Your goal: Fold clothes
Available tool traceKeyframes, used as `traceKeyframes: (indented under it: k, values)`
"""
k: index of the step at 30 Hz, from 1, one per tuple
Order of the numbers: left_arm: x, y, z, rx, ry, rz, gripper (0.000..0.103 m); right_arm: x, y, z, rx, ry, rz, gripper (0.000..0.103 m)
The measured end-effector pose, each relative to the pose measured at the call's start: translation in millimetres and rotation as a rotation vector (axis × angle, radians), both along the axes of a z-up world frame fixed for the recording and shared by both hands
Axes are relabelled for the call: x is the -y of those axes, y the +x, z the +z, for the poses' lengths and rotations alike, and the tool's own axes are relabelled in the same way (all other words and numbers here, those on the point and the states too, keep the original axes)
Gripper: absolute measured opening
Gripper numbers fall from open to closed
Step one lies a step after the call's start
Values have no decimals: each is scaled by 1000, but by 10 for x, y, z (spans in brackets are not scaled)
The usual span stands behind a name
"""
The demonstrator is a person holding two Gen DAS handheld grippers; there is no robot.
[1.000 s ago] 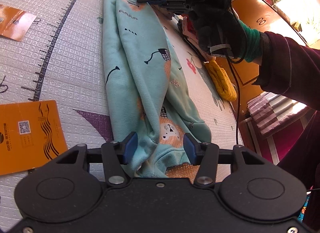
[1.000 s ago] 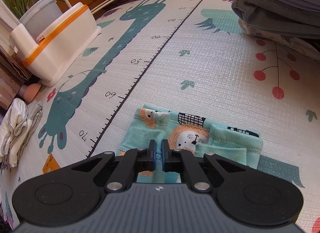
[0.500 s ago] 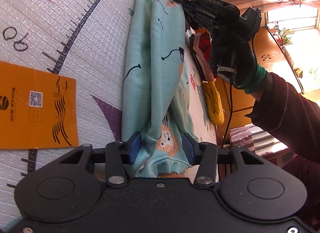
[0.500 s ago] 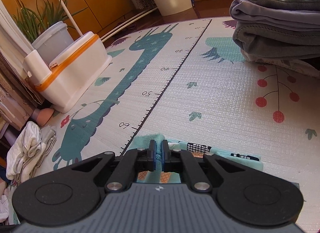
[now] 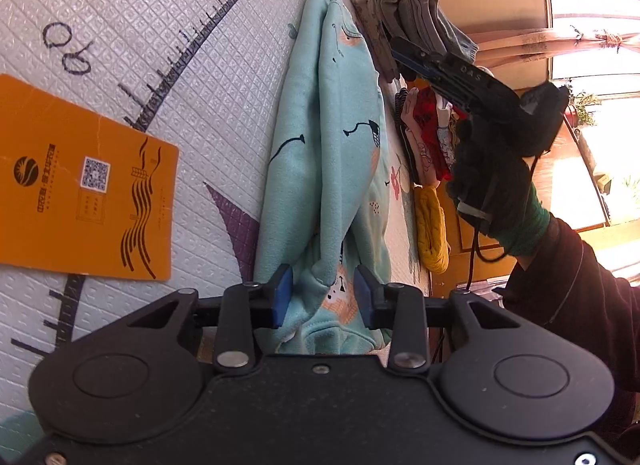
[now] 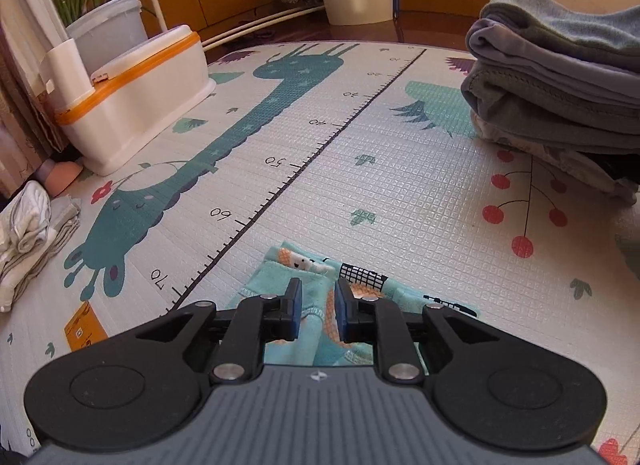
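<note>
The mint-green printed garment [image 5: 328, 169] lies long and folded on the play mat [image 5: 132, 45]; one end sits between the blue pads of the left gripper [image 5: 323, 297], whose jaws are closing but do not press it yet; the right gripper [image 6: 317, 307] is at the other end, its jaws opening over the cloth; a stack of grey folded clothes [image 6: 556, 81] sits nearby; an orange card [image 5: 80, 205] lies beside the garment.

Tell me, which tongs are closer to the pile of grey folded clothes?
Right. The right tongs hover beside the grey pile; the left tongs are at the teal garment's opposite end.
</note>
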State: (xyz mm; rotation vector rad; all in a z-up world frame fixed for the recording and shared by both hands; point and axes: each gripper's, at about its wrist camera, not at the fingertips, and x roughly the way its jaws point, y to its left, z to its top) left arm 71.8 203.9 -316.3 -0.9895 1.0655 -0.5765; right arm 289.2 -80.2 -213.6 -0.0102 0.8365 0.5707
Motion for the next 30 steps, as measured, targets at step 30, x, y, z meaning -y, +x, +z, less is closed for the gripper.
traceKeyframes:
  k: [30]
  values:
    - [597,338,418,427,527,-228,35,-229,-1402,-140,118,-197,311,21]
